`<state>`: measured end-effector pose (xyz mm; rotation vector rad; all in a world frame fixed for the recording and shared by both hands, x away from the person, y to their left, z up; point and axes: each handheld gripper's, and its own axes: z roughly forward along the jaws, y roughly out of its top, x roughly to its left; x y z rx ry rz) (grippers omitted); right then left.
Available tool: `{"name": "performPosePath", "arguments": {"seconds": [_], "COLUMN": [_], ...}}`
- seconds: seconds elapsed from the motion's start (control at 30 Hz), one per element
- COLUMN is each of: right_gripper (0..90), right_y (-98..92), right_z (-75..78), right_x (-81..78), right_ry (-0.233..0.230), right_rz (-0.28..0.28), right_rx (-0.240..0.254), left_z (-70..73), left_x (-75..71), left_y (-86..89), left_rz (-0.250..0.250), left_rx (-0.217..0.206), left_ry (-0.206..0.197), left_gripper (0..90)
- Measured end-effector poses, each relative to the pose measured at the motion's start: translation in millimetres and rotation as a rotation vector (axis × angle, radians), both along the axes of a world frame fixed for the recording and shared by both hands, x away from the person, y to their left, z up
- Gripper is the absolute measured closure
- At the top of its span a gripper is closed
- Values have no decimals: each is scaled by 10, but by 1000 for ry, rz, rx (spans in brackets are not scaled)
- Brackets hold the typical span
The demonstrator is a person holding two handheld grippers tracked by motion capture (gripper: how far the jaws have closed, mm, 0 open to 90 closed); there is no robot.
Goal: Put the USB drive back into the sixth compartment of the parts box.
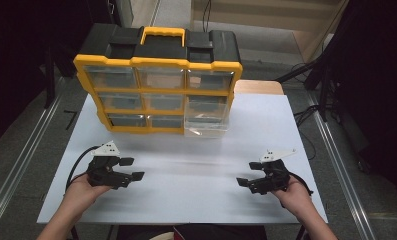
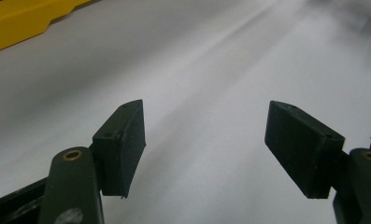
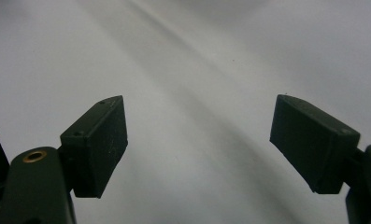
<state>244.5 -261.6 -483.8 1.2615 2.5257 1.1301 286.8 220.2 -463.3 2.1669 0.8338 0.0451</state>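
On white table [image 1: 186,190]: left tool [image 1: 134,169], right tool [image 1: 242,182], both agape, empty

No text, label, brand, number or sign can be read anywhere in the scene. No lettering is made out on the yellow and black drawer cabinet [image 1: 158,80] at the far side of the white counter [image 1: 186,185], nor on its clear drawer fronts. Nothing is printed on the counter itself, and no marking is seen on the black pads in the two gripper views.
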Motion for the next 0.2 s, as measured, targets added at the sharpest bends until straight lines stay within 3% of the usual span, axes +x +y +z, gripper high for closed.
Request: {"name": "performPosePath", "arguments": {"seconds": [0.2], "right_gripper": [172], "right_y": [2], "right_z": [-6], "right_x": [2], "right_ry": [3], "right_rz": [3], "right_rx": [0], "left_z": [-7], "left_x": [3], "left_y": [-1], "left_rz": [-3], "left_rx": [7], "left_ry": [2], "left_gripper": [299]}}
